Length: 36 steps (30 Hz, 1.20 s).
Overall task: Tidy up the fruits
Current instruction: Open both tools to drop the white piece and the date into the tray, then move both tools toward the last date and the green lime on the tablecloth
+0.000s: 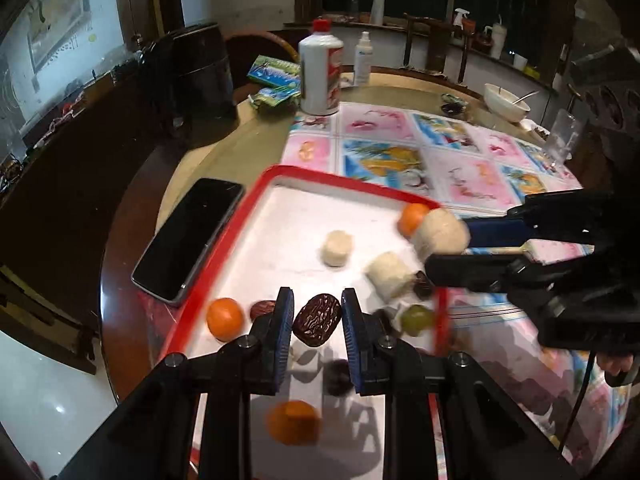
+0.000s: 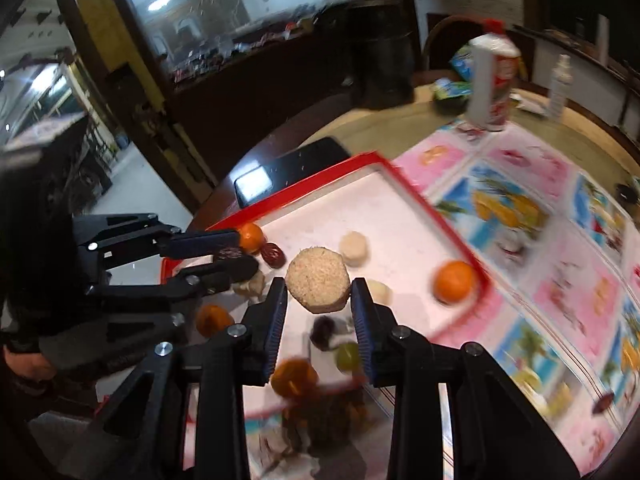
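Note:
A red-rimmed white tray holds the fruit. My left gripper is shut on a wrinkled dark red date, lifted above the tray's near end. Coming in from the right, my right gripper is shut on a beige cylindrical chunk; the right wrist view shows this chunk end-on between the fingers of the right gripper. Lying in the tray are oranges, two more beige chunks, a green grape and other dates. Below my left gripper is a blurred orange.
A black phone lies left of the tray near the table edge. At the back stand a white bottle with a red cap, a spray bottle, a black appliance and a white bowl. A picture-patterned mat covers the right.

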### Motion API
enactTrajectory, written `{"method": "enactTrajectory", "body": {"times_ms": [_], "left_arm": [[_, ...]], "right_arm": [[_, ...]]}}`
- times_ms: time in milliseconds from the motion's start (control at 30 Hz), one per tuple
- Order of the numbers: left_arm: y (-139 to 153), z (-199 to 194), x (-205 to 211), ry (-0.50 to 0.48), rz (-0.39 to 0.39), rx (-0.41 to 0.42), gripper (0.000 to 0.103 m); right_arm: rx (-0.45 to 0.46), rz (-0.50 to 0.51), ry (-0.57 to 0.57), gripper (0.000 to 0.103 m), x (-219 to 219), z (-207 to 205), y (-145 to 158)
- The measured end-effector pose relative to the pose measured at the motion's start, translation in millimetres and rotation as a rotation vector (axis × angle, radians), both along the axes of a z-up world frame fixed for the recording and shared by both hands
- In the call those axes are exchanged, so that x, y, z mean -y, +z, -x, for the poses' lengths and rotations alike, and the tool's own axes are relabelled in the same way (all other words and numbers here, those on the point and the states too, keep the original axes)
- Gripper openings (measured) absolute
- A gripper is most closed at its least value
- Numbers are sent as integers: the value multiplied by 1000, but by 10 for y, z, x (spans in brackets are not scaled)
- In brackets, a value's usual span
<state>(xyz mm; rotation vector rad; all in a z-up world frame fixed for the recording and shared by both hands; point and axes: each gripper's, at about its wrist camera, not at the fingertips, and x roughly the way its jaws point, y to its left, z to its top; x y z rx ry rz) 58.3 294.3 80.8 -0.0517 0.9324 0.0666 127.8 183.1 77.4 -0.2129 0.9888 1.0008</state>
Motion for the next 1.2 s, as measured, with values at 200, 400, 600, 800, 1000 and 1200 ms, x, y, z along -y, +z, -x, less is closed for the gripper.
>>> {"method": "enactTrajectory", "body": {"times_ms": [200,400,600,800,1000,1200], "left_arm": [[-175,-153,-162,-30,-34,-27,22],[-271,-153,-281,-51,3,-49,39],[-201,-120,-354,-19,-14,-26,71],[142,-90,-37,-53,-21,39,73],[360,-185,899,-230,14,68,80],[134,-490,1859,-408,23,26,83]], "right_arm": [[-22,79,0,35,-327,-37,-270],[-59,116,-33,37,-303,-106,-382],[-53,89,-49,59,-179,-125,-283],[18,-73,-157,59,506,74,157],[30,-94,-471,67,1860,159,273],[-42,-21,-717,69,2797,-171,-26]]}}
